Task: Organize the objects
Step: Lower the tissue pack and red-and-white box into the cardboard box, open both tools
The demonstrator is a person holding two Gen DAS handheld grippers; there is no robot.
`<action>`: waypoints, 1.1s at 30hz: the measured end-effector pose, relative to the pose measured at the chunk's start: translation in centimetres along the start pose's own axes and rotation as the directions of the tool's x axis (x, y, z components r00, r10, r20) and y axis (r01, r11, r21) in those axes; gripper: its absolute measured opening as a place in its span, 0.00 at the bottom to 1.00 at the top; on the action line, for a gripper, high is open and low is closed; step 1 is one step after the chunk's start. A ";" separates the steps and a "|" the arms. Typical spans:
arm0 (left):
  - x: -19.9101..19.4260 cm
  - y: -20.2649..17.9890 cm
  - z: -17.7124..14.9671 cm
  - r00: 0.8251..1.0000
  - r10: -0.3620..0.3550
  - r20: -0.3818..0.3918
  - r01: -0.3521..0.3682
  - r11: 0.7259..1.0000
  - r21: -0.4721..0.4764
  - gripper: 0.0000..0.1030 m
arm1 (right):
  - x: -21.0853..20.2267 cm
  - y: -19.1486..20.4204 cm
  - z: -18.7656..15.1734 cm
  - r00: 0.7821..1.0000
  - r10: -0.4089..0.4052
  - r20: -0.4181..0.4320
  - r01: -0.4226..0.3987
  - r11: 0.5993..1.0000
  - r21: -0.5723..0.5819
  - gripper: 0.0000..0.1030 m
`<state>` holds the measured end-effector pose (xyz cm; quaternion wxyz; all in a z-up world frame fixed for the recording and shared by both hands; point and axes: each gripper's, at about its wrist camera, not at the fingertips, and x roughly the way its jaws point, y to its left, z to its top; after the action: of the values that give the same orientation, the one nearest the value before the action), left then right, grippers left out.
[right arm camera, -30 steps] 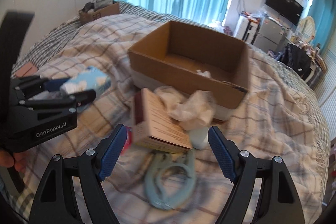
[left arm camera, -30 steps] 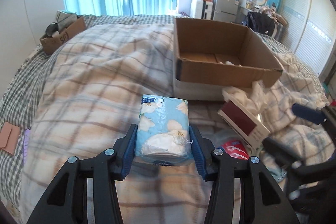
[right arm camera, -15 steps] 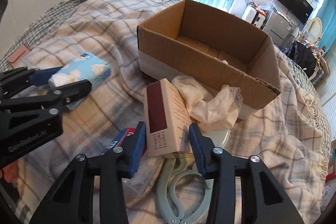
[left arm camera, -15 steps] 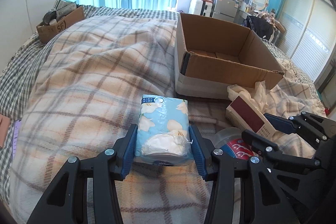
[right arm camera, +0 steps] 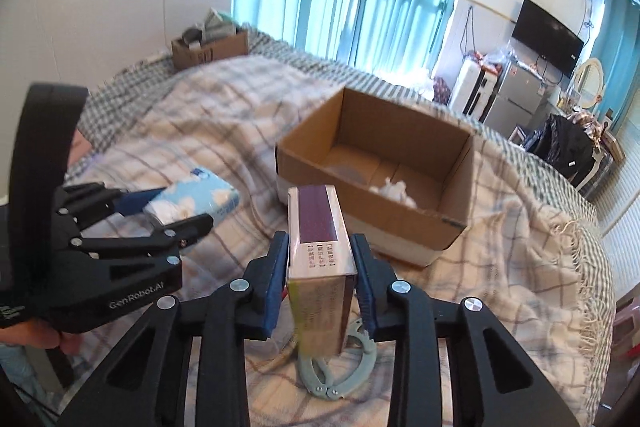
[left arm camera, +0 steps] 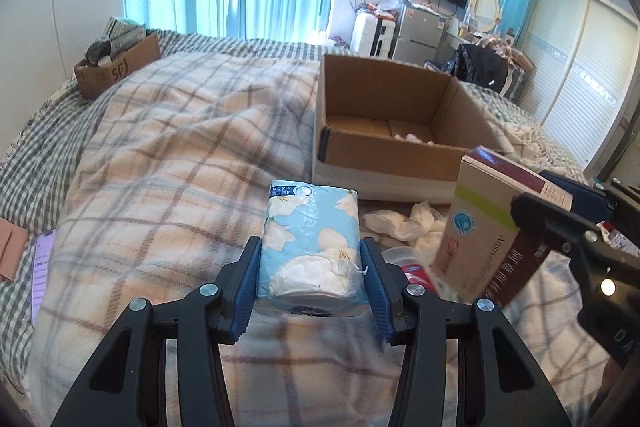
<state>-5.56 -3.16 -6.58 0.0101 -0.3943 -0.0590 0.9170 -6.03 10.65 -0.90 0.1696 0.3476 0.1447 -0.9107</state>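
My left gripper (left arm camera: pixel 311 281) is shut on a light blue tissue pack (left arm camera: pixel 311 227) with white flowers, held just above the plaid blanket. My right gripper (right arm camera: pixel 320 273) is shut on a maroon and beige carton (right arm camera: pixel 320 247), lifted clear of the bed; the carton (left arm camera: pixel 488 227) also shows at the right of the left wrist view. Beyond both stands an open cardboard box (left arm camera: pixel 392 123) with a scrap of white tissue on its floor. The left gripper (right arm camera: pixel 160 211) and its tissue pack (right arm camera: pixel 196 197) appear at the left of the right wrist view.
White crumpled cloth (left arm camera: pixel 400 219) and a red-labelled plastic tub (left arm camera: pixel 408 263) lie in front of the box. A pale green clip (right arm camera: pixel 340 371) lies under the carton. A smaller brown box (left arm camera: pixel 116 67) of items sits at the bed's far left corner. A black bag (right arm camera: pixel 568 147) sits beyond the bed.
My right gripper closed on the maroon and beige carton and lifted it off the white cloth and the green clip. The left gripper kept its hold on the tissue pack.
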 end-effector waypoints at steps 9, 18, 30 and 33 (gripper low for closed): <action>-1.9 -1.8 2.4 0.998 -0.052 0.043 0.051 0.999 0.018 0.48 | -4.4 -1.7 1.1 0.995 -0.015 0.096 0.013 1.000 0.022 0.29; -1.7 -4.1 7.2 0.990 -0.108 0.092 0.103 0.993 0.061 0.48 | -5.8 -5.2 4.5 0.983 -0.056 0.173 0.049 0.998 0.046 0.29; 3.2 -5.8 15.5 0.981 -0.131 0.144 0.121 0.989 0.080 0.48 | -1.1 -11.4 11.8 0.974 -0.106 0.200 0.090 0.992 0.084 0.29; 5.5 -5.9 16.7 0.981 -0.133 0.141 0.122 0.989 0.084 0.48 | 1.4 -12.5 13.1 0.977 -0.109 0.185 0.094 0.992 0.088 0.29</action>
<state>-21.59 1.41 1.54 0.0794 -0.3210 -0.0504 0.9424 -19.78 16.68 9.31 0.1219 0.2578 0.1093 -0.9522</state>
